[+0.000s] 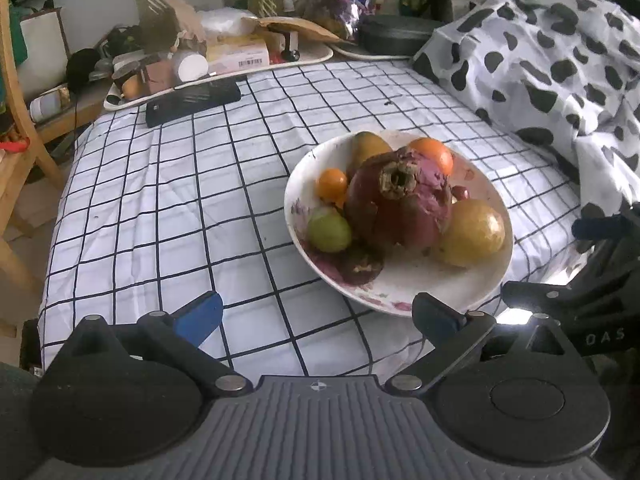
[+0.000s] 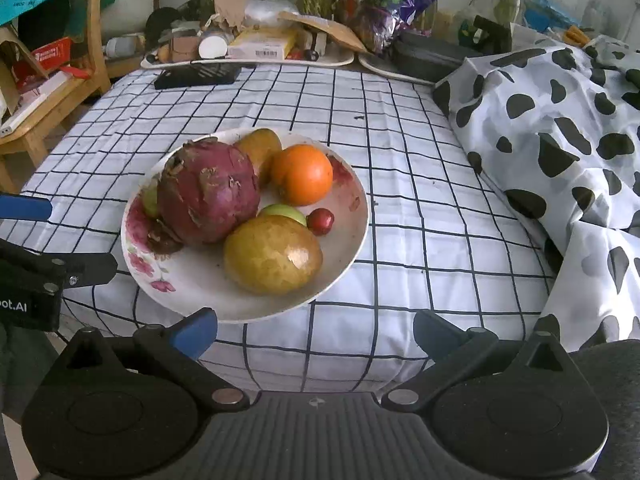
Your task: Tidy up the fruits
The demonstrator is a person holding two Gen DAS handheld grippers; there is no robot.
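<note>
Both tools are hanging back with fingers spread wide and nothing between them. The left gripper [image 1: 318,316] is showing its blue pads parted at the bottom of the left wrist view, one pad sitting just under the near rim of the plate [image 1: 424,284], which lies right of centre there. The right gripper [image 2: 316,330] is gaping the same way at the bottom of its own view, with the plate rim just above its left pad.

All the fruit is lying on that flowered plate, on the checked cloth [image 2: 420,200], left of centre in the right wrist view. The big purple-red fruit [image 2: 208,192] is leaning on the upper left side, the yellow-brown fruit [image 2: 273,260] is sitting nearest the camera, the orange fruit [image 2: 303,174] is resting behind it, a small red fruit [image 2: 321,221] is lying beside a green fruit [image 2: 283,212], and another yellowish fruit [image 2: 258,148] is sitting at the far rim.

I'd say the sorting is barely starting, or else already gathered: no fruit is lying off the plate, and no second container is showing.

Both tools are pointing forward and slightly down at the plate from the near edge of the bed, side by side; the left one is peeking in at the left border of the right wrist view.
</note>
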